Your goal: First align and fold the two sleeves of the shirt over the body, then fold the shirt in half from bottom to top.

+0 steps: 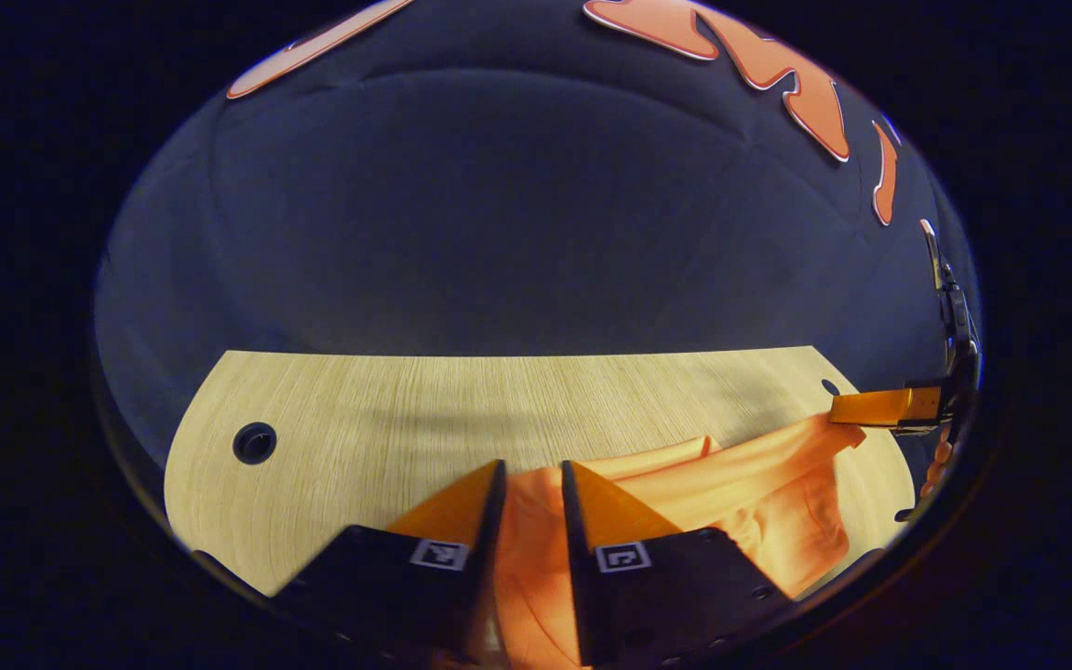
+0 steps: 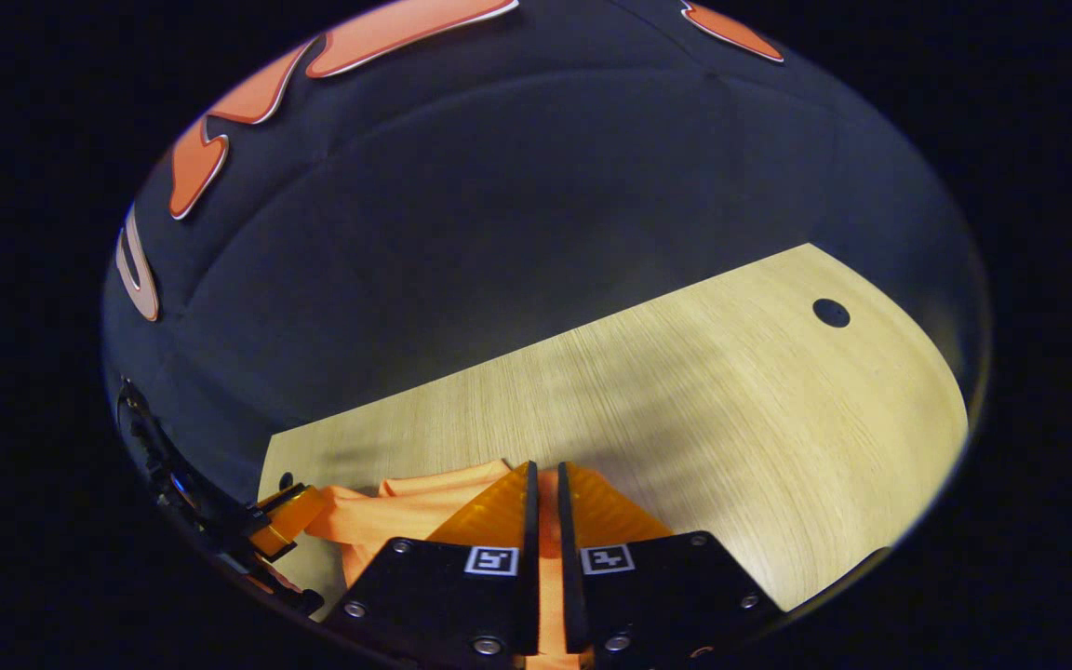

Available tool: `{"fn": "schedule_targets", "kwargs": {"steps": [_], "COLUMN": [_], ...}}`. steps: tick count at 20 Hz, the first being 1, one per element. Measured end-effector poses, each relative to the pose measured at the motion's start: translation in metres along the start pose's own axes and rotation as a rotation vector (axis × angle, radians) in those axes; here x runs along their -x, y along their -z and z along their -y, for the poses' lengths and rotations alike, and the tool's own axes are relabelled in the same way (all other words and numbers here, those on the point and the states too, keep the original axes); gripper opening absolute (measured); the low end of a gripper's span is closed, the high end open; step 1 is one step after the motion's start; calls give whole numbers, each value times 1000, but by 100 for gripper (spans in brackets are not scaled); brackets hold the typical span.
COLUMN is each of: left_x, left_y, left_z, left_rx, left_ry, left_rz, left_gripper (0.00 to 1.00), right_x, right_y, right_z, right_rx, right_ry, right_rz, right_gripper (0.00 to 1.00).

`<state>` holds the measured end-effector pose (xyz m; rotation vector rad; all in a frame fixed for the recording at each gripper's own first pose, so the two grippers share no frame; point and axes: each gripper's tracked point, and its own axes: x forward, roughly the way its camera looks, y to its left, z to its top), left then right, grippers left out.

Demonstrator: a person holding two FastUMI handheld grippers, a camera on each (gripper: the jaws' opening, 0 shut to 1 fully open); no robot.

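L gripper, left gripper view: fingers at 6 o'clock, a narrow gap between them, orange cloth filling that gap from tips down to the base. Both fingers press on the fabric, so it's pinched. This is the orange soft-fabric shirt, bunched and folded, running from the fingers toward 4 o'clock across the pale wood-grain table. At 3 o'clock the other gripper comes in from the frame edge, tip on the shirt's far end; fingertips of a hand just below it.

R gripper, right gripper view: fingers at 6 o'clock, nearly together, thin strip of orange shirt clamped between them. Cloth spreads from the fingers toward 8 o'clock, lying on the table. At 8 o'clock, the other gripper's tip meets the shirt's far end.

Table: round dark hole at 9 o'clock in left gripper view; another hole at 2 o'clock in right gripper view. Dark cloth wall beyond table's far edge.
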<state>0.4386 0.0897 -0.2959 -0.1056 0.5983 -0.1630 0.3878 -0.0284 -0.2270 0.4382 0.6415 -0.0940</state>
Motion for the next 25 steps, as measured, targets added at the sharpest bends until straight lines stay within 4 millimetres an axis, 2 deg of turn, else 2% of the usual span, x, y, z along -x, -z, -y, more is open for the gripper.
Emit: {"fn": "schedule_targets", "kwargs": {"steps": [2,3,4,5,6,7,9,12,14,17,21,25], "left_x": [18,23,33,43,54,67,93,130,154,187,241,292], "left_y": [-10,-11,-15,-19,-23,-28,-35,-39,-39,-49,-58,-51], "left_z": [1,0,2,3,3,7,10,15,12,23,41,67], "left_rx": [22,26,32,35,38,41,42,34,30,1,0,-7], "left_ry": [-7,-14,-19,-28,-36,-42,-63,-76,-90,-111,-121,-119], "left_rz": [18,27,37,51,69,90,126,174,192,246,335,392], "left_gripper": [63,63,66,69,82,93,90,96,97,98,98,97], "right_x": [14,25,34,45,56,67,88,123,145,177,220,263], "right_y": [-7,-11,-14,-17,-18,-19,-18,-14,-7,-1,-4,5], "right_z": [0,0,0,-3,-4,-7,-12,-17,-16,-14,-5,-5], "right_rx": [22,34,51,73,99,124,163,177,192,214,251,287], "right_ry": [-3,-4,-9,-14,-16,-21,-41,-65,-70,-88,-99,-140], "right_rz": [30,49,69,86,102,121,145,191,218,240,317,386], "right_gripper": [23,29,41,46,54,56,64,76,80,83,85,88]}}
